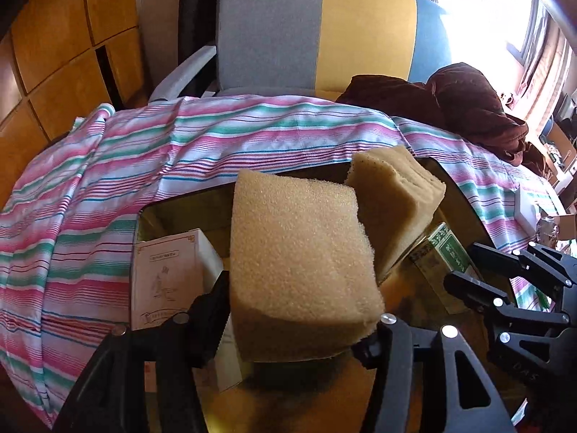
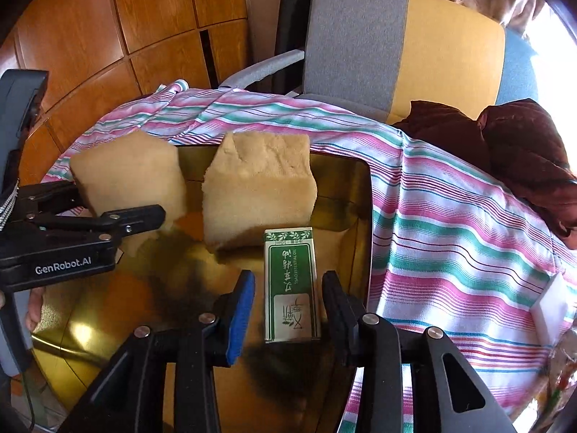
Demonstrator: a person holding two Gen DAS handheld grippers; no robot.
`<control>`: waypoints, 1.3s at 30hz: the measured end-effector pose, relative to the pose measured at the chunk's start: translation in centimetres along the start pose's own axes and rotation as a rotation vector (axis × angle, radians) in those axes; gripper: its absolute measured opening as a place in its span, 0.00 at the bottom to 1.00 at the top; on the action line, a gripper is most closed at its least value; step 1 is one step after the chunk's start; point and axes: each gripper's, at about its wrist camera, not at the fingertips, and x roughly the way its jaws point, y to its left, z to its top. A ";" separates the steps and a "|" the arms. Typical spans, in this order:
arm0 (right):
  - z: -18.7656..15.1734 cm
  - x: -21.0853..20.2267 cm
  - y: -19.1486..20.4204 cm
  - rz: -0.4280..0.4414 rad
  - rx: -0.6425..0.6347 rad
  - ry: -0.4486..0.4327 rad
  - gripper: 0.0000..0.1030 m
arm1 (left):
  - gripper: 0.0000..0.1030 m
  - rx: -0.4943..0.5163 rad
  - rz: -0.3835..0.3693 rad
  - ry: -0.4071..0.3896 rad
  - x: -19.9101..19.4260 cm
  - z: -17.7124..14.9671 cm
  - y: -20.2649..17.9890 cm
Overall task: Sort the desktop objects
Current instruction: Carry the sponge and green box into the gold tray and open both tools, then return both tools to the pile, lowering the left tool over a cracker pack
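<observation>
The left gripper [image 1: 303,328] is clenched on a tan sponge block [image 1: 299,267], held above the gold tray [image 1: 173,213]. The right gripper [image 2: 288,310] is released, its jaws spread either side of a green box [image 2: 290,281] lying flat on the tray, not touching it. A second sponge block [image 2: 258,198] stands just behind the box. A white carton [image 1: 173,274] sits at the tray's left. The tray rests on a striped cloth [image 2: 450,223], with a chair [image 2: 396,47] beyond
</observation>
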 end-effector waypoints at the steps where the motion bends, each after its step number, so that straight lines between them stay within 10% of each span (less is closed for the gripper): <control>1: -0.2 -0.3 0.0 0.004 0.006 -0.009 0.39 | 0.56 0.002 0.001 -0.004 -0.3 -0.1 0.0; 18: -6.9 -10.2 -2.2 0.027 0.129 -0.235 0.50 | 0.62 0.012 0.003 0.001 2.8 1.7 -2.6; 32: -14.1 -11.9 -8.3 -0.036 0.295 -0.246 0.52 | 0.62 -0.009 0.040 -0.107 -2.5 0.6 -1.6; 39: -19.5 -14.3 -14.0 -0.213 0.400 -0.269 0.53 | 0.62 0.125 -0.135 -0.219 -7.6 -1.3 -8.7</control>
